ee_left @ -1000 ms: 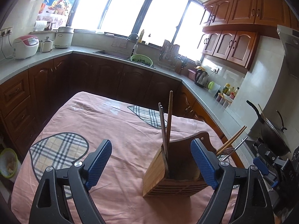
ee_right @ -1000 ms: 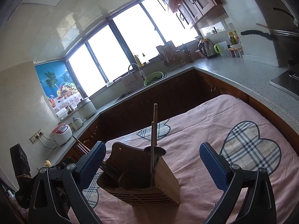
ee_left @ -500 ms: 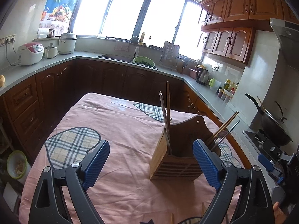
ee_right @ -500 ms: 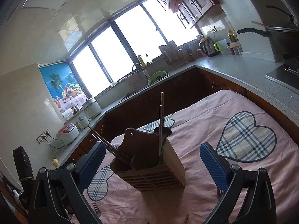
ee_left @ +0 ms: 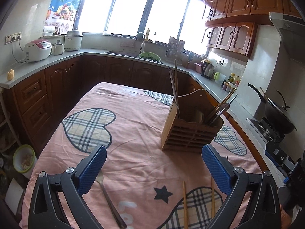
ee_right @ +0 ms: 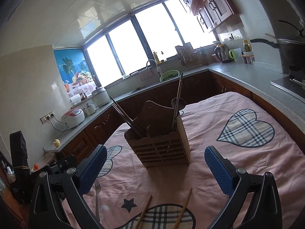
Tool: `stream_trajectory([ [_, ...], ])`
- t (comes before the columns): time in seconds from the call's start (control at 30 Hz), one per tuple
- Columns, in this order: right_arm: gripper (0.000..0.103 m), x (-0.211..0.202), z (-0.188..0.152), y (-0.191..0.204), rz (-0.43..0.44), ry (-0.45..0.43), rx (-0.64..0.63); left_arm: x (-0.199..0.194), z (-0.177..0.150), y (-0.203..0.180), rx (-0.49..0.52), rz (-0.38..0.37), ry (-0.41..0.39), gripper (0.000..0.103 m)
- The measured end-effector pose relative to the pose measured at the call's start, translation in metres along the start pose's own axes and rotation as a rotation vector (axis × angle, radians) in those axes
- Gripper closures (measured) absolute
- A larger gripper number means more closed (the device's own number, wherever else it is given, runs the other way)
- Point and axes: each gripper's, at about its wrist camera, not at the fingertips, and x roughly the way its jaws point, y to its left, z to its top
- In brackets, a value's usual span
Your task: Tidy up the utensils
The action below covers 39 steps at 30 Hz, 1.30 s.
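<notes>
A: I'm watching the left gripper; its jaws are opening, nothing between them. The right gripper is standing released, empty too.

B: Where are the utensils?

A: Loose chopsticks and a fork are lying on the pink tablecloth, just before the wooden holder.

B: Risks?

A: I'm thinking thin sticks could roll or slip on wrinkled cloth, or I could bump the holder. Their near ends are getting cut off below.
</notes>
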Motion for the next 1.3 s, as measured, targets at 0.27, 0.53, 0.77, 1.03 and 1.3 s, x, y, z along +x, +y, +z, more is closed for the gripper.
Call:
stream_trajectory([
  [0.27,0.000,-0.025,-0.031,0.016,-0.022,-0.020,-0.124,-0.039,-0.022,0.001,0.059,0.078,-0.051,0.002],
  [0.53,0.000,-0.058,-0.049,0.025,-0.060,-0.066,-0.211,-0.067,-0.048,0.001,0.082,0.069,-0.098,0.002],
  [0.77,0.000,-0.091,-0.019,0.045,-0.072,-0.067,-0.286,-0.095,-0.044,0.000,0.130,0.059,-0.194,0.001],
  [1.03,0.000,-0.101,-0.032,0.056,-0.098,-0.099,-0.300,-0.093,-0.075,-0.013,0.233,0.116,-0.133,0.001],
  [1.3,0.000,-0.084,-0.091,0.047,-0.145,-0.093,-0.306,-0.092,-0.098,-0.004,0.173,0.110,-0.112,0.001],
])
